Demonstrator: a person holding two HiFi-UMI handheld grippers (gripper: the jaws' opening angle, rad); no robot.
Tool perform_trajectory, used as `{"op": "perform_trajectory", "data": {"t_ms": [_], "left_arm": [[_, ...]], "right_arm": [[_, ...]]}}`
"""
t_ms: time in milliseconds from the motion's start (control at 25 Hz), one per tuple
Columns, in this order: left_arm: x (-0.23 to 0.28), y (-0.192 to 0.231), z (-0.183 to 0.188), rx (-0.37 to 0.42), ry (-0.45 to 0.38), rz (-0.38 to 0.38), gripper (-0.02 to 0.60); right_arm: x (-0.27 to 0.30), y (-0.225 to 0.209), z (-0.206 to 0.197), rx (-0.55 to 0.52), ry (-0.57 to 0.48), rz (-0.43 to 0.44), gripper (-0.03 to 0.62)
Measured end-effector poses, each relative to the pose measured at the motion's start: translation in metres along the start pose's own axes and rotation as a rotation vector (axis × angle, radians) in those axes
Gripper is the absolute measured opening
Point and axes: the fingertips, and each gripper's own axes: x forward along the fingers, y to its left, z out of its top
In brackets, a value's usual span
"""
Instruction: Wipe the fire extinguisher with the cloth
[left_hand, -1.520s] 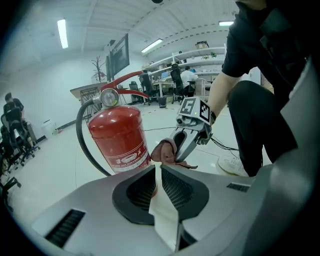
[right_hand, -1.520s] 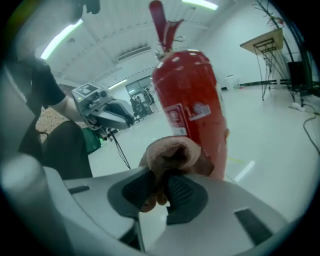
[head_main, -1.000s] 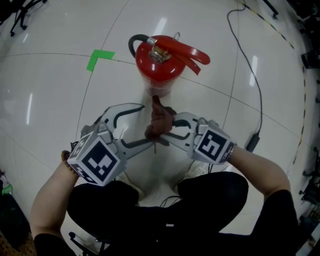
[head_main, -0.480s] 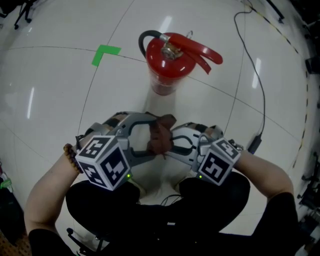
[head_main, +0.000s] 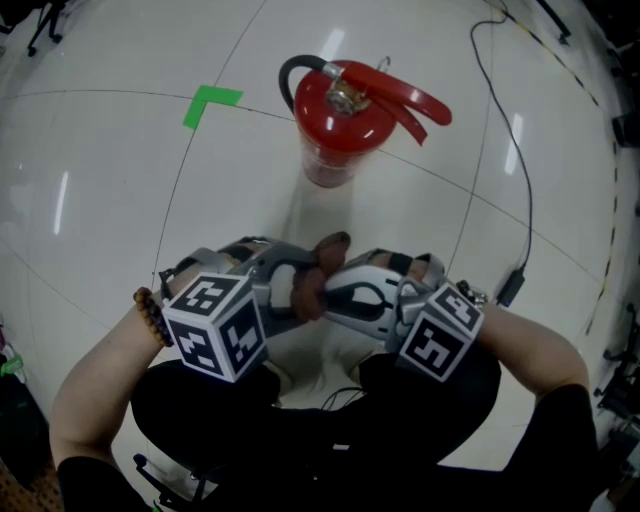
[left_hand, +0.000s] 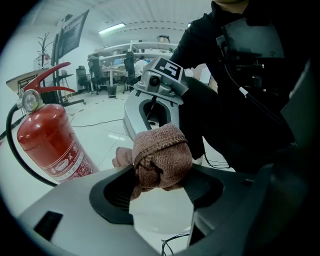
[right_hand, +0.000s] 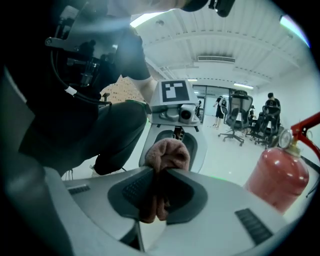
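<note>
The red fire extinguisher (head_main: 335, 130) stands upright on the white floor, well beyond both grippers, and also shows as the extinguisher (left_hand: 47, 140) and the extinguisher (right_hand: 280, 175) in the gripper views. A bunched brown cloth (head_main: 312, 275) hangs between the two grippers, close to my knees. My right gripper (head_main: 325, 285) is shut on the cloth (right_hand: 170, 155), with folds sticking out past its jaws. My left gripper (head_main: 300, 275) faces it from the left. Its wide jaws are closing around the cloth wad (left_hand: 161, 160), which fills the gap without being visibly squeezed.
A green tape corner (head_main: 208, 104) marks the floor left of the extinguisher. A black cable (head_main: 500, 150) runs down the right side to a small black box (head_main: 510, 285). Office chairs and people (right_hand: 240, 120) stand far off in the room.
Both grippers have drawn back from the extinguisher toward my knees with the cloth. The left gripper swung in so its jaws now surround the cloth wad.
</note>
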Motion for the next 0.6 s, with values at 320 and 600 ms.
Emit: {"op": "perform_trajectory", "data": {"t_ms": [320,600], "left_arm": [[-0.006,0.012,-0.004,-0.046,-0.046,0.107,0.163],[-0.019,0.039,-0.022,-0.137,-0.079,0.273,0.135]], "right_arm": [[-0.005,-0.016,-0.001,0.044,-0.013,-0.07,0.085],[-0.011,-0.041,-0.009,0.109,-0.01,-0.172,0.155]]}}
